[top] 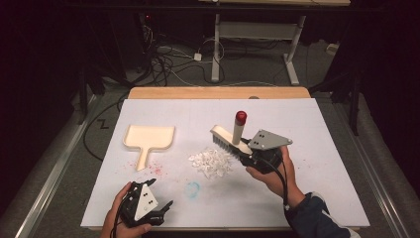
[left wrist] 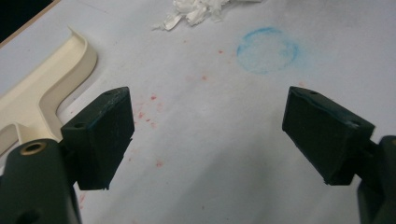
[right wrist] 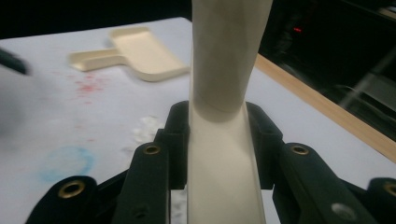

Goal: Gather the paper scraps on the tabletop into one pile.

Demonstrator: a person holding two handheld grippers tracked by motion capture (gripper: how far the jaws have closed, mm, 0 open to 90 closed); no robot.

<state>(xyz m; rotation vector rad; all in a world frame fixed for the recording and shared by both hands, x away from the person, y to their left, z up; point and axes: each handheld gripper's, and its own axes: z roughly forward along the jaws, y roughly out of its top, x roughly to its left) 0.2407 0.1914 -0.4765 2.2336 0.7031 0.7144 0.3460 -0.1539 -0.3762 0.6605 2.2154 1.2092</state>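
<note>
The brush (top: 232, 139) looks like smooth cream plastic with a shiny red cap, and the dustpan (top: 148, 137) at nine o'clock from it has the same smooth, slightly glossy plastic. The white scraps (top: 212, 162) look like thin crinkly paper. The table (top: 317, 163) has a matt white top, a bare wood edge at twelve o'clock, and dusty red and blue smudges.

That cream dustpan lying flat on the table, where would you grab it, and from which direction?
Probably by its handle, the narrow flat strip that sticks out of the dustpan towards the person. The open left hand-held gripper sits just below it, so coming from the near edge, one jaw on each long side, looks simplest. The wide tray seems too broad for the jaws.
</note>
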